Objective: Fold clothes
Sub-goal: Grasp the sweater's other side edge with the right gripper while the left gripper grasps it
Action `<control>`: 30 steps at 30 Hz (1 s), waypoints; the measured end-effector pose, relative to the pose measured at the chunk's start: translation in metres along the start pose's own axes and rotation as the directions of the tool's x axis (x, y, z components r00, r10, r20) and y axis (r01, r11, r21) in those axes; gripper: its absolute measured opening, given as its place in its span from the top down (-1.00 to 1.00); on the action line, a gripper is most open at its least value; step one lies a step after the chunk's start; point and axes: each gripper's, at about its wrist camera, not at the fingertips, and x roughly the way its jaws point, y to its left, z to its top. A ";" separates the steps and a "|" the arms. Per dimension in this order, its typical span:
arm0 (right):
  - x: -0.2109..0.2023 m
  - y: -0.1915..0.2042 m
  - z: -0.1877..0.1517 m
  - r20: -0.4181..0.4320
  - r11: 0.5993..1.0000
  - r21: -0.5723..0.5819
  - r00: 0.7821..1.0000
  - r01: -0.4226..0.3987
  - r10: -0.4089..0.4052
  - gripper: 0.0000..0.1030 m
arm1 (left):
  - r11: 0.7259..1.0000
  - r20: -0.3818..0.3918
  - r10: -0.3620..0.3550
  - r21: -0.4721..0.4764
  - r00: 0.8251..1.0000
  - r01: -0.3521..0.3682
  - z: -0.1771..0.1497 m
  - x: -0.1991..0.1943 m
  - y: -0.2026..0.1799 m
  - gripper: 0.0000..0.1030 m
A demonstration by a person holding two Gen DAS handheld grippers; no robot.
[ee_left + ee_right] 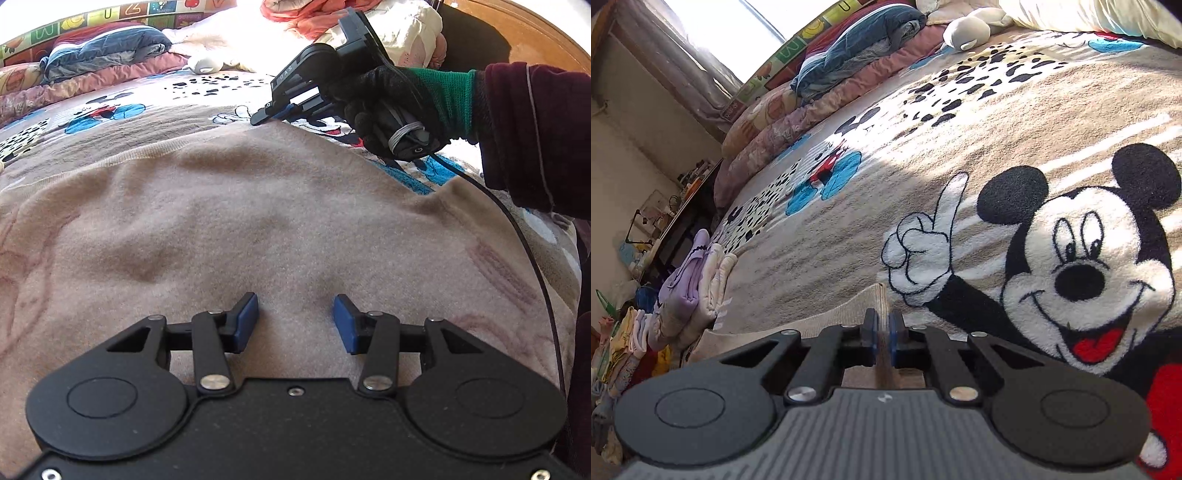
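Sweater (229,221) spread on blanket (960,147); left gripper (295,321) spread above it, right gripper (882,338) pinching sweater's ribbed edge.

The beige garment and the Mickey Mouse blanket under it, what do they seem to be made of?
The beige garment looks like soft brushed fleece or knit: matte and fuzzy, with a ribbed edge pinched in the right gripper. The Mickey Mouse blanket looks like thick plush, probably synthetic: a dense, tufted pile shows in the white face. The exact fibre of either cannot be told.
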 end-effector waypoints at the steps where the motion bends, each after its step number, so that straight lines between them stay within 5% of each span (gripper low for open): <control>1: 0.003 -0.003 -0.001 -0.001 1.000 -0.003 1.000 0.015 -0.015 0.86 | 1.000 -0.001 -0.002 0.000 1.000 0.002 0.000 0.000 0.001 0.14; 5: 0.015 -0.012 -0.005 0.001 0.994 -0.016 0.995 0.105 -0.105 0.96 | 1.000 -0.003 -0.015 0.002 1.000 0.015 0.000 -0.001 0.003 0.12; 11: -0.002 -0.028 -0.006 0.070 0.986 0.151 0.996 -0.066 0.056 0.82 | 0.996 0.036 -0.075 -0.049 0.997 0.077 0.014 -0.030 0.028 0.08; 15: 0.001 -0.011 -0.004 -0.010 0.995 0.080 0.998 -0.064 0.065 -0.09 | 0.983 0.144 -0.011 -0.178 0.989 0.037 0.034 -0.066 0.088 0.08; 20: 0.010 -0.002 -0.004 -0.050 0.999 0.024 0.998 -0.042 0.043 -0.09 | 0.920 0.195 0.168 -0.383 0.966 -0.083 0.059 -0.092 0.197 0.08; 24: 0.015 -0.005 -0.010 -0.054 0.997 0.021 0.995 -0.078 0.079 -0.03 | 0.861 0.123 0.286 -0.469 0.950 -0.198 0.063 -0.064 0.270 0.08; 28: 0.019 -0.003 -0.013 -0.078 0.993 0.024 0.990 -0.115 0.117 0.16 | 0.810 0.040 0.235 -0.560 0.971 -0.174 0.057 -0.024 0.317 0.08; 30: 0.019 0.001 -0.014 -0.075 0.995 -0.014 0.992 -0.103 0.101 0.40 | 0.805 0.027 0.192 -0.576 0.981 -0.141 0.054 -0.008 0.327 0.40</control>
